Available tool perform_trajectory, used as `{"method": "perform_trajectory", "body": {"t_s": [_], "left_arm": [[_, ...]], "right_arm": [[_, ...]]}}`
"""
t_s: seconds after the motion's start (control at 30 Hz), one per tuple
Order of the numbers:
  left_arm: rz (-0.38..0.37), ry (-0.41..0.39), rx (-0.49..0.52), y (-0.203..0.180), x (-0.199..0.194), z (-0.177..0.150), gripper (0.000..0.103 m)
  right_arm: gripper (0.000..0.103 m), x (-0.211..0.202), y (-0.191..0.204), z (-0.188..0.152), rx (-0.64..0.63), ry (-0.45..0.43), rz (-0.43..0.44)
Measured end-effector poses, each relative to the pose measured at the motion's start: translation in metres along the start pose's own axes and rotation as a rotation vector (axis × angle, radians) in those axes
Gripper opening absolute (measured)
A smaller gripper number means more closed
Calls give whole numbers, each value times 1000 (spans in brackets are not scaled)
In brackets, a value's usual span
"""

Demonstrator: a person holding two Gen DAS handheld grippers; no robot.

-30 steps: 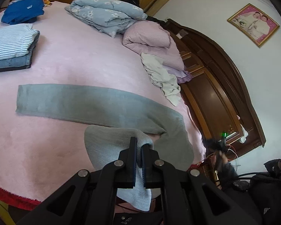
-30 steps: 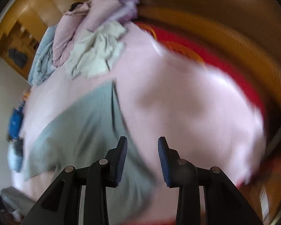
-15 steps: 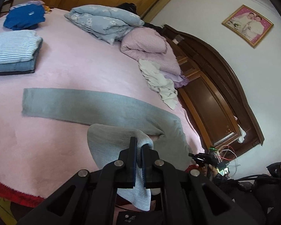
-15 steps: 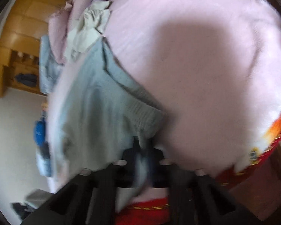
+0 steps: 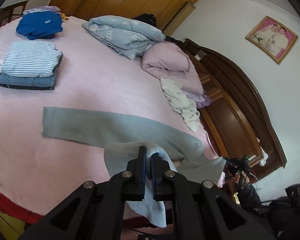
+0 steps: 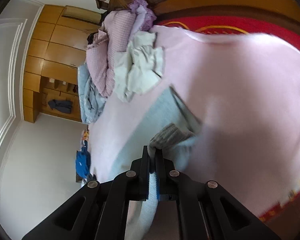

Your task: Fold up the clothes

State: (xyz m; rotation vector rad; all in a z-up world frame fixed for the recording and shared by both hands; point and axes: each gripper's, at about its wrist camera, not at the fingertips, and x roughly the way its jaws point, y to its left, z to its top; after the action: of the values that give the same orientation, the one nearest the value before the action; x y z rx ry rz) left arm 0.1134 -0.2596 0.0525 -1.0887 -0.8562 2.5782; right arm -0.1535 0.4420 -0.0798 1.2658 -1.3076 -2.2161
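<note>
Grey sweater (image 5: pixel 110 126) lies stretched on the pink bed (image 5: pixel 90 84) ahead of both grippers, left gripper (image 5: pixel 148 160) and right gripper (image 6: pixel 152 156) each clamped on its fabric.

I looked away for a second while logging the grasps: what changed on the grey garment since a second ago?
The right gripper, open above the bed a second ago, has closed on the ribbed edge of the grey garment and raised it. The left gripper stayed clamped on its own part. The garment's long flat part and the folded stack lie as before.
</note>
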Motion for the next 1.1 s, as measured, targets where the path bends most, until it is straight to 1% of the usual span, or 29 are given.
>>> {"method": "perform_trajectory", "body": {"t_s": [0.07,0.13,0.2,0.33,0.47,0.6,0.7,0.73,0.83,0.87,0.93,0.97,1.0,1.07,1.1], "left_arm": [[30,5,-16,13,7,13,2],[63,13,-30,26,15,27,2],[98,28,-48,43,29,41,2],[148,62,-92,79,66,70,3],[208,103,-137,116,106,99,4],[280,149,-191,151,144,114,4],[317,166,-234,174,162,121,4],[328,172,-253,181,166,121,3],[297,159,-283,185,168,116,2],[301,156,-262,180,167,113,2],[310,150,-222,171,166,109,2],[314,147,-200,166,165,106,2],[323,148,-164,157,166,104,2],[337,161,-68,131,171,100,2],[330,171,-24,118,175,99,2]], "right_arm": [[6,17,16,19,-13,0,1],[6,30,29,35,-30,4,-11],[6,52,42,53,-40,15,-30],[6,96,52,79,-46,37,-97],[6,144,51,97,-28,73,-179],[6,183,40,104,-13,112,-262],[6,198,32,106,-18,131,-312],[9,201,29,106,-21,137,-330],[10,202,24,105,-15,168,-334],[10,201,22,105,-10,178,-328],[15,195,22,107,-6,194,-307],[16,191,24,107,-14,198,-302],[20,186,26,107,-23,201,-296],[25,177,32,104,-44,205,-287],[29,171,35,101,-59,211,-274]]}}
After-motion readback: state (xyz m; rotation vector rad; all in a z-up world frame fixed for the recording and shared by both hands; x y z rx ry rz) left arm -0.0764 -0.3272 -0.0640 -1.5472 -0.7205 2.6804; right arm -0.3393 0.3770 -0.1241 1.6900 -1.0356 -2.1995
